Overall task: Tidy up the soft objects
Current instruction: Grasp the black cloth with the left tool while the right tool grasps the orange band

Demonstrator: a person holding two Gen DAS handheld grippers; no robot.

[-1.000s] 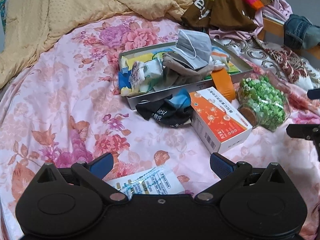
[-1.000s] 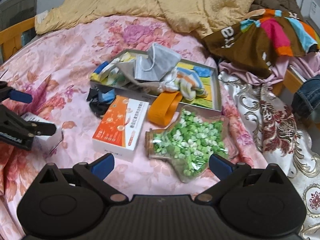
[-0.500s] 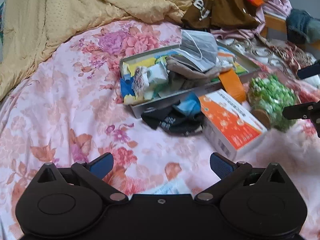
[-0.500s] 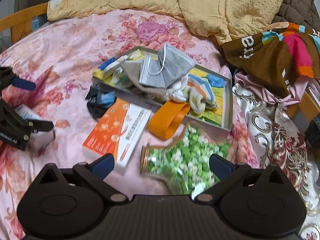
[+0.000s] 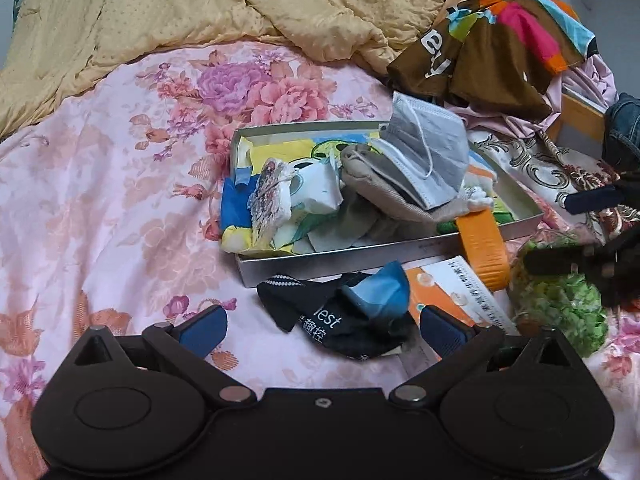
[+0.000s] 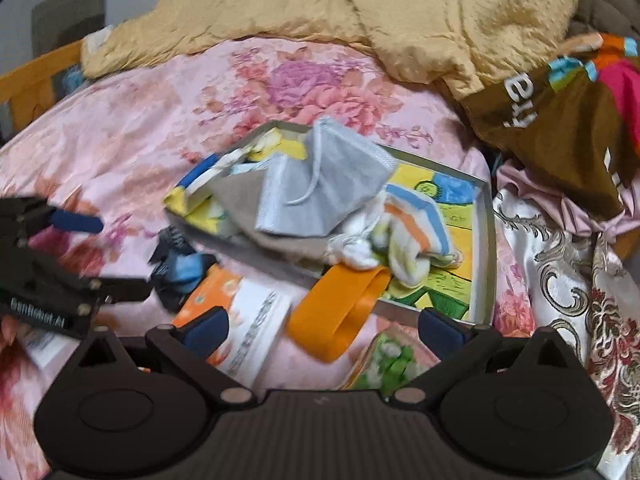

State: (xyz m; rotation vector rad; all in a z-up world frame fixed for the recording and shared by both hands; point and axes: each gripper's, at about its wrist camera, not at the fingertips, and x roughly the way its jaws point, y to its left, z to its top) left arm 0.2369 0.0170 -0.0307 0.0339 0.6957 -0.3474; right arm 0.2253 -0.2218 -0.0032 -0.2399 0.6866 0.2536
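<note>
A shallow metal tray [image 5: 352, 258] [image 6: 489, 236] sits on the flowered bedsheet, heaped with soft things: a grey face mask [image 5: 430, 160] [image 6: 324, 182], a beige cloth [image 5: 384, 196], a tissue pack [image 5: 316, 190] and a striped sock [image 6: 416, 240]. A black and blue sock [image 5: 352, 312] [image 6: 180, 268] lies just in front of the tray. My left gripper [image 5: 322, 326] is open, its right finger beside that sock. My right gripper [image 6: 322, 328] is open over an orange band [image 6: 340, 312] [image 5: 482, 248] that hangs over the tray's edge.
An orange and white box [image 5: 460, 288] [image 6: 244, 320] and a jar of green stars [image 5: 560, 304] [image 6: 388, 360] lie next to the tray. A tan quilt [image 5: 200, 12] covers the back of the bed. Clothes [image 5: 500, 36] are piled at the right.
Both grippers have moved forward toward the tray. The black and blue sock now lies between my left fingers' tips, and the jar has slid under my right gripper.
</note>
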